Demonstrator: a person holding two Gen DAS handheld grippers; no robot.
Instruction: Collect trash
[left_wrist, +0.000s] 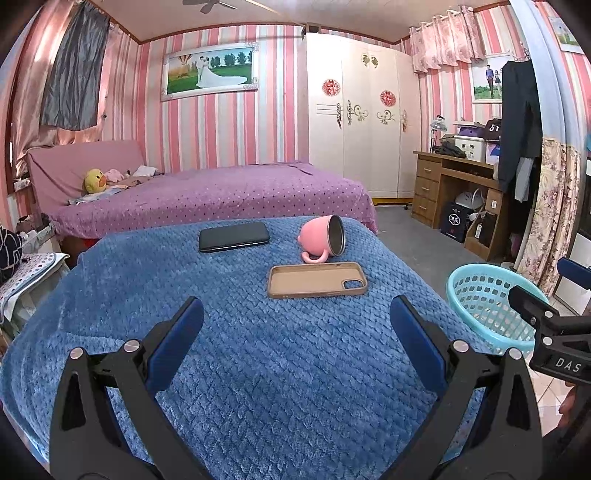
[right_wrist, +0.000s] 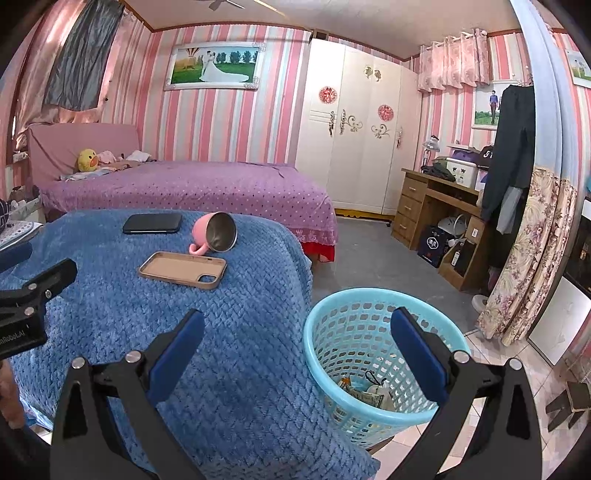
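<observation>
Both my left fingers (left_wrist: 297, 325) and right fingers (right_wrist: 297, 338) are apart, empty. Trash (right_wrist: 369, 393) lies in the basket (right_wrist: 317, 354) below my right fingers; no trash ahead, so collecting seems finished.

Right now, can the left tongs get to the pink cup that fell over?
Probably yes. The left tongs are open and empty, and only the flat phone case lies on the blue blanket between them and the pink cup; they could pass above it.
</observation>
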